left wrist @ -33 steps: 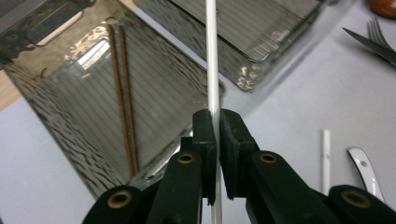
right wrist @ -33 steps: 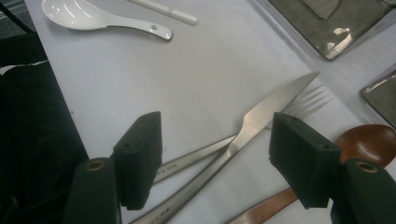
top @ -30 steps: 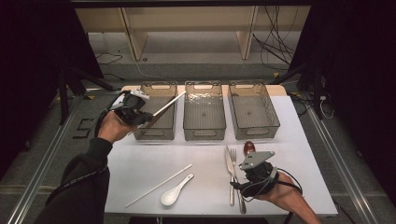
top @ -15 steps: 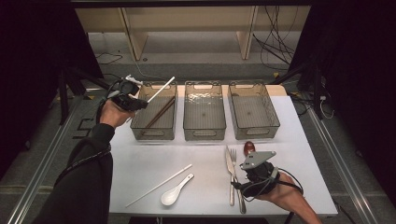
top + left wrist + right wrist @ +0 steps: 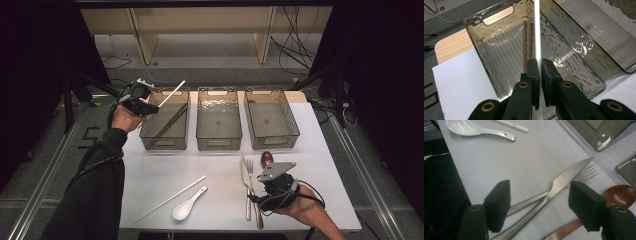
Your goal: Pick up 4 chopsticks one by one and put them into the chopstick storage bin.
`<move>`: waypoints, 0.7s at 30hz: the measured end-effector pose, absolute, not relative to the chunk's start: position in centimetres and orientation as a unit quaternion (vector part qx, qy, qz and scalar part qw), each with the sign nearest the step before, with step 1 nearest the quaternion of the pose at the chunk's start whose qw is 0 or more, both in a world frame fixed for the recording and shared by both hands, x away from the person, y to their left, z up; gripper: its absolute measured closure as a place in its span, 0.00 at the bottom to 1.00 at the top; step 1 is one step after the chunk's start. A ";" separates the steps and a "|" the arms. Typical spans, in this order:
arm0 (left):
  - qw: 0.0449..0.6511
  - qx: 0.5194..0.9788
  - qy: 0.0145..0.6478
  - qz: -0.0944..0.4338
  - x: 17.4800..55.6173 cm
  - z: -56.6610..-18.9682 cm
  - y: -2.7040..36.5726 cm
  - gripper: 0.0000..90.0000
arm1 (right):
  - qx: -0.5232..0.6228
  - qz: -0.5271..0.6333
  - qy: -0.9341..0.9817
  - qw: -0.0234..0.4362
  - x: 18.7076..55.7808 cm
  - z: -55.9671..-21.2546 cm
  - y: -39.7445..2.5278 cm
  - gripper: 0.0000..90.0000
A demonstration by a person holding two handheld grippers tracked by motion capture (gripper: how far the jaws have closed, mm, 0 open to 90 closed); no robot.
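Note:
My left gripper (image 5: pixel 141 101) is shut on a white chopstick (image 5: pixel 171 93) and holds it above the far left corner of the left smoky bin (image 5: pixel 165 142). In the left gripper view the white chopstick (image 5: pixel 537 30) runs up between the closed jaws, over two brown chopsticks (image 5: pixel 527 40) lying in the bin. My right gripper (image 5: pixel 272 187) stands open near the front right, low over a knife (image 5: pixel 564 181) and a fork (image 5: pixel 586 173), with a brown wooden spoon (image 5: pixel 619 193) beside its right jaw.
Two more smoky bins, the middle one (image 5: pixel 218 142) and the right one (image 5: pixel 272 140), stand in a row at the back. A second white chopstick (image 5: pixel 170 198) and a white soup spoon (image 5: pixel 187 206) lie at the front of the white table (image 5: pixel 150 175).
My left gripper has lifted the white chopstick up and back, toward the far left corner of the left bin. My right gripper has stayed in place.

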State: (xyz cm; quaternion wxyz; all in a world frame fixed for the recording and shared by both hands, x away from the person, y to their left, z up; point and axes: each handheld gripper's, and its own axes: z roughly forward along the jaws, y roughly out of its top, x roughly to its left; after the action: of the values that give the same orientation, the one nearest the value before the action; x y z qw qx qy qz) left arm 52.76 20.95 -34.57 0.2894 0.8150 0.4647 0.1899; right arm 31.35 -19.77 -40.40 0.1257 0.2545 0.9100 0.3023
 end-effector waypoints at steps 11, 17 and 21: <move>0.282 0.811 0.477 0.188 53.6 -35.4 21.1 0.94 | 0.254 0.302 0.910 0.125 31.3 -40.4 -19.8 0.39; 0.282 0.807 0.485 0.184 53.9 -36.1 21.1 0.94 | 0.252 0.302 0.911 0.123 31.3 -40.5 -19.8 0.39; 0.279 0.808 0.487 0.181 54.2 -36.6 21.0 0.94 | 0.253 0.302 0.911 0.123 31.3 -40.5 -19.7 0.39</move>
State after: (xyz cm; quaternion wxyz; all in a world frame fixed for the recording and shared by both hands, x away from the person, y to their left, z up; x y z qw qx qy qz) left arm 54.18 20.97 -36.64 0.2788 0.8076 0.4872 0.1808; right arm 31.30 -19.73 -40.46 0.1232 0.2532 0.9109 0.3017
